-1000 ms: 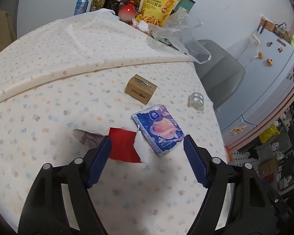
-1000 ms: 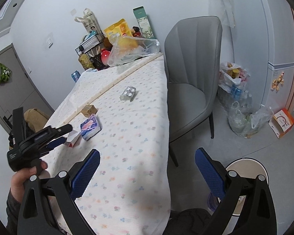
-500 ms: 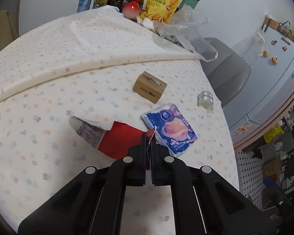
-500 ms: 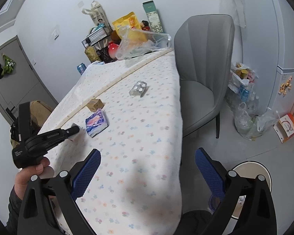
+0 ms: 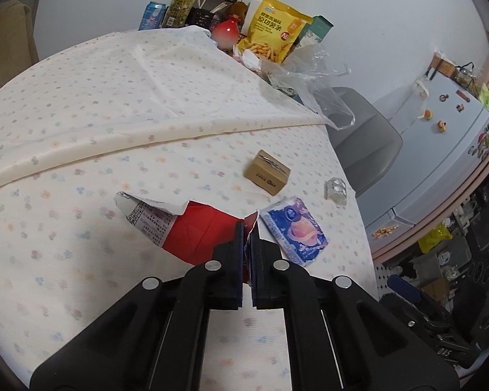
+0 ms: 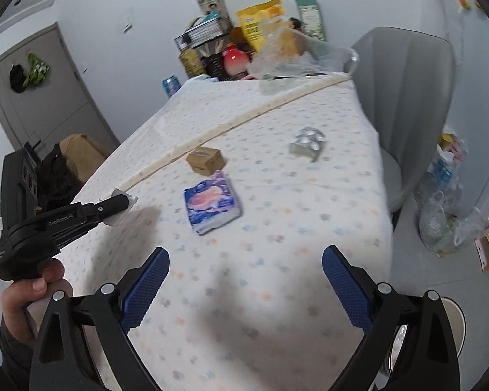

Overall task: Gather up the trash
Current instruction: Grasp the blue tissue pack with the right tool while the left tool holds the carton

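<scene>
Trash is what matters here, and the first piece is already caught: the left gripper point(image 5: 247, 228) has its jaws pressed together on a corner of the torn red carton point(image 5: 192, 231). From the right wrist view this carton point(image 6: 120, 208) seems to hang at the gripper's tip, a little above the tablecloth point(image 6: 277, 228), but I cannot say for sure that it is fully lifted. The right gripper point(image 6: 244, 280) is spread wide with nothing between its pads, over the near part of the table.

Further out, three pieces lie on the cloth and are not collected. The blue snack packet point(image 5: 293, 228) lies just beside the held carton. Behind it stands the small brown cardboard box point(image 5: 266, 176), and near the table edge lies the clear plastic blister point(image 5: 335, 192).

I judge the task to be in its early part: one piece is gripped but not yet thrown away. At the lower right corner of the right wrist view a round white rim point(image 6: 453, 319) shows on the floor; it may be the bin, but too little shows to tell.
</scene>
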Action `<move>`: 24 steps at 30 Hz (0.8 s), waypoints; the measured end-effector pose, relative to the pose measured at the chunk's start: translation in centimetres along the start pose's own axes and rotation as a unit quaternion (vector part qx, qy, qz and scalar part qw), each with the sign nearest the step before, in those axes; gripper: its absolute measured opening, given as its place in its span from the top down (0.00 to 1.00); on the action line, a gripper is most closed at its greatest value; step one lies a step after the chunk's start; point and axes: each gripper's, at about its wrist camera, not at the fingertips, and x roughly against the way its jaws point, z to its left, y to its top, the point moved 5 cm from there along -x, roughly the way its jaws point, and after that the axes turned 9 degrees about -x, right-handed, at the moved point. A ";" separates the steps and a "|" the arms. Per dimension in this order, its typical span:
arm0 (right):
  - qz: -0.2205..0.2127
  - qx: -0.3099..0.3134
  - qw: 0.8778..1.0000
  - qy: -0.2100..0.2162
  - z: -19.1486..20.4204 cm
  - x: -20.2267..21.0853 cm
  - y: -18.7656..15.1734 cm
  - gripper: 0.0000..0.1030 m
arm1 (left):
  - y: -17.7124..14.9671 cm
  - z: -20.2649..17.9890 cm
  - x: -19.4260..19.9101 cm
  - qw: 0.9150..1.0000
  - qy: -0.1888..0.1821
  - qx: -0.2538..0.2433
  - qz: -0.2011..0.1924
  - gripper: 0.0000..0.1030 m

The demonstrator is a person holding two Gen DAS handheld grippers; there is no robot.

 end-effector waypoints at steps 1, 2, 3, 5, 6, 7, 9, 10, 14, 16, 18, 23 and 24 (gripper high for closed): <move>0.005 0.007 1.000 0.002 0.6 -0.7 0.2 0.10 | 0.0 0.3 0.1 1.000 0.002 0.001 0.000 0.96; 0.008 0.011 1.000 0.002 1.0 -1.3 0.3 0.10 | 0.0 0.6 0.3 1.000 0.005 0.002 -0.001 0.96; 0.010 0.013 1.000 0.004 1.4 -1.8 0.4 0.10 | 0.0 0.8 0.4 1.000 0.007 0.003 -0.001 0.96; 0.017 0.022 1.000 0.006 2.1 -2.8 0.7 0.10 | 0.1 1.5 0.8 1.000 0.015 0.007 -0.003 0.96; 0.019 0.025 0.999 0.006 2.3 -3.2 0.7 0.10 | 0.1 1.8 0.9 1.000 0.018 0.008 -0.004 0.96; 0.022 0.029 0.999 0.005 2.6 -3.7 0.9 0.10 | 0.2 2.1 1.1 1.000 0.022 0.011 -0.005 0.96; 0.027 0.037 0.999 0.002 3.1 -4.5 1.1 0.10 | 0.2 2.8 1.3 0.999 0.029 0.016 -0.006 0.96; 0.029 0.041 0.999 0.000 3.3 -4.9 1.2 0.10 | 0.2 3.0 1.4 0.999 0.031 0.019 -0.006 0.96; 0.039 0.053 0.998 -0.016 3.7 -6.5 1.6 0.10 | 0.3 3.5 1.5 0.999 0.036 0.024 -0.005 0.96; 0.041 0.059 0.997 -0.022 3.8 -7.2 1.8 0.11 | 0.3 3.5 1.6 0.999 0.036 0.022 -0.005 0.96; 0.045 0.067 0.996 -0.029 4.0 -7.9 1.8 0.16 | 0.3 3.4 1.6 0.999 0.036 0.022 -0.006 0.96; 0.059 0.092 0.993 -0.049 4.4 -9.3 1.4 0.44 | 0.2 3.0 1.5 0.999 0.034 0.021 -0.006 0.96; 0.062 0.097 0.992 -0.050 4.5 -9.3 1.3 0.52 | 0.2 2.9 1.6 0.999 0.034 0.020 -0.006 0.96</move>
